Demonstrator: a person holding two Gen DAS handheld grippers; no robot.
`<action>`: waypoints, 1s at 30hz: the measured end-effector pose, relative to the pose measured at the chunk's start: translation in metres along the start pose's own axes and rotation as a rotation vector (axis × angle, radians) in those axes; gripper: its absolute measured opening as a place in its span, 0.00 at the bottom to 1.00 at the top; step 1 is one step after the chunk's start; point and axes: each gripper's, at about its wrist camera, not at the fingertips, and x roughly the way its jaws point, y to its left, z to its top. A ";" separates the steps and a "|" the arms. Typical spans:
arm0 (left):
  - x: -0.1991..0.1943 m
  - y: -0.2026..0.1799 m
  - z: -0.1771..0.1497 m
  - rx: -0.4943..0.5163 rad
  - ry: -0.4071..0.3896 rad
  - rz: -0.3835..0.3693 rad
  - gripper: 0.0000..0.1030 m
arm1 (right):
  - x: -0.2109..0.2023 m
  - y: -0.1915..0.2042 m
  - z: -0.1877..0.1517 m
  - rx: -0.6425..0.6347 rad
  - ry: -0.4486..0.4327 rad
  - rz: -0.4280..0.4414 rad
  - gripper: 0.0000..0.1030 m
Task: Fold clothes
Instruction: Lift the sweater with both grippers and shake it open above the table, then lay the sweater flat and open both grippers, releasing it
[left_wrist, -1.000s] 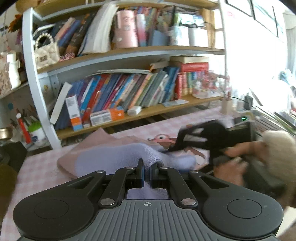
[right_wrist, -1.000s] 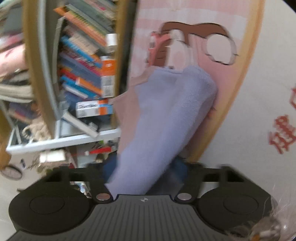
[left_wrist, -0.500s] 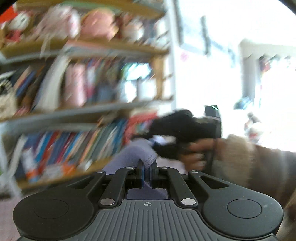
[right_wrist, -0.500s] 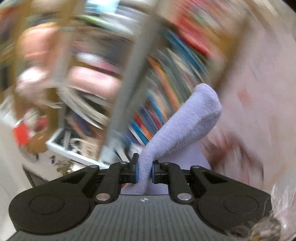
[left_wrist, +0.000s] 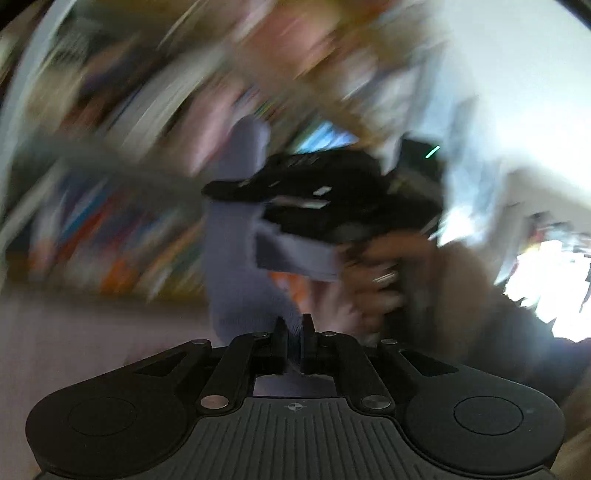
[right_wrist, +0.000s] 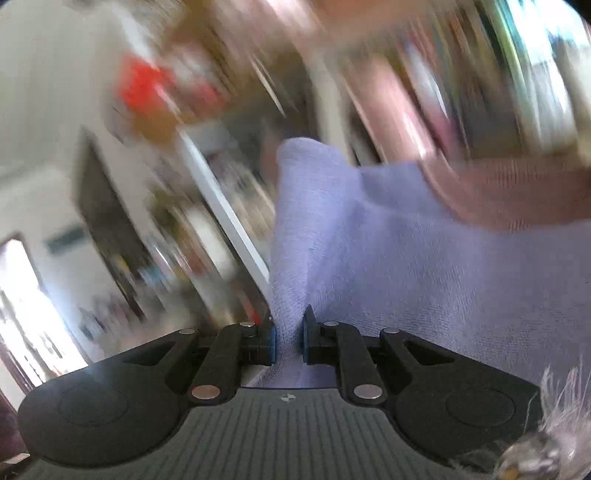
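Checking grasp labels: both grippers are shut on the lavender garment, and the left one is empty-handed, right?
Not quite. The left gripper is not empty: its pads pinch a fold of the lavender garment, as the left wrist view shows. The right gripper is shut on the same cloth, as stated.

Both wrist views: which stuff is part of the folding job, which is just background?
In the job:
lavender garment, pinched by both grippers
left gripper
right gripper
hand holding the right gripper

Just lying about:
bookshelf, blurred
pink cloth, blurred, role unclear
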 end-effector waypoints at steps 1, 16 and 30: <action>0.007 0.017 -0.012 -0.040 0.068 0.055 0.05 | 0.028 -0.012 -0.022 0.040 0.085 -0.043 0.11; 0.014 0.131 -0.055 -0.203 0.287 0.316 0.08 | 0.154 0.000 -0.101 0.023 0.305 -0.210 0.53; 0.011 0.157 -0.058 -0.258 0.253 0.420 0.10 | -0.008 -0.069 -0.147 0.075 0.232 -0.513 0.60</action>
